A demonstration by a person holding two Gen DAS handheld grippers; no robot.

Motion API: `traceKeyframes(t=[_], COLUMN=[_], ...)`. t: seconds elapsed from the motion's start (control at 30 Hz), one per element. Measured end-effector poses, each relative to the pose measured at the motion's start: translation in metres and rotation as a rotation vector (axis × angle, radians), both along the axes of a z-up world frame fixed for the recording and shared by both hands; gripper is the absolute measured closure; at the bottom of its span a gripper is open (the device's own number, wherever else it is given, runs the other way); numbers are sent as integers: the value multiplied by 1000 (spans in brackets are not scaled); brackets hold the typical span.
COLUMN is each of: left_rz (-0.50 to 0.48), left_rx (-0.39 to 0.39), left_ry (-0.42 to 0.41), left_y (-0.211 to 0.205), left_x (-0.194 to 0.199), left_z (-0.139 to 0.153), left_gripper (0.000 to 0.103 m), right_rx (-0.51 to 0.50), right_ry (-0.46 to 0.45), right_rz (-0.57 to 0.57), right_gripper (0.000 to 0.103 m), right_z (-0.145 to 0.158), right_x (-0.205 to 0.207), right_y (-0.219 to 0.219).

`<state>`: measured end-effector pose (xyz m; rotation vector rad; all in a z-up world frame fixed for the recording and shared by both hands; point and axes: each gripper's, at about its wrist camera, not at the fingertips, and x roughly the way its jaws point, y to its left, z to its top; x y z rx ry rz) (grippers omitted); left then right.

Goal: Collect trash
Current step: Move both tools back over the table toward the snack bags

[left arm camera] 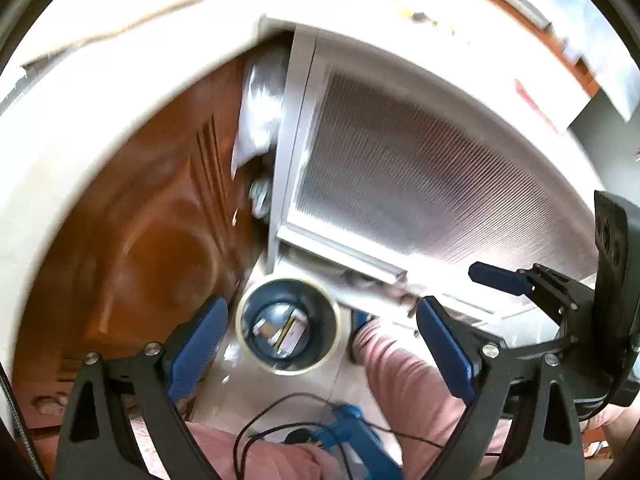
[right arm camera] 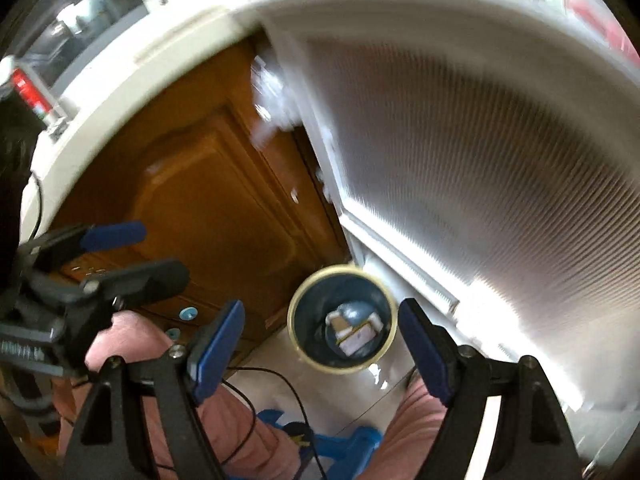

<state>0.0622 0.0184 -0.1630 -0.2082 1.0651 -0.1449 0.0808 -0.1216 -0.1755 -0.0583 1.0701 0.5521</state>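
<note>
Both grippers are hanging over the little blue bin (left arm camera: pixel 288 326) on the floor, right where the wooden cabinet door (left arm camera: pixel 160 232) meets the ribbed white panel (left arm camera: pixel 432 168). The bin already has a few bits in it, what looks like a small carton and some crumpled paper, though it's too blurry to be sure. The left gripper (left arm camera: pixel 320 348) has its jaws spread wide with nothing between them, and the right gripper (right arm camera: pixel 320 348) is the same: wide apart, empty.

The person's pink trouser legs (left arm camera: pixel 404 380) and a loose black cable (left arm camera: pixel 280 416) sit just below the bin in both views.

My guess is the next bit of rubbish has to come from up on the pale counter (left arm camera: pixel 100 92). If it were me I'd leave the jaws spread, pick one piece at a time, and watch that cable so it doesn't snag on a finger. Slowing down would help too, everything's smeared.
</note>
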Motion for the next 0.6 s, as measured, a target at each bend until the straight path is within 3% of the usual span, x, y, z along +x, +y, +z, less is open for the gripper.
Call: traceKeyframes(t=[0.13, 0.4, 0.53, 0.6], left_rz=[-25, -134, -172, -187], left_rx=[-19, 89, 123, 126], left_ry=[-72, -213, -248, -252], left_y=[-1, -22, -31, -35], left_x=[0, 19, 48, 69], left_z=[40, 119, 144, 153], left_gripper=[9, 9, 9, 7], right_rx=[8, 21, -24, -49], right_ry=[-114, -307, -384, -401], right_rz=[9, -148, -248, -287], right_gripper=[23, 23, 8, 7], right_z=[51, 139, 162, 168], right_x=[-8, 10, 31, 44], right_y=[-7, -54, -82, -92])
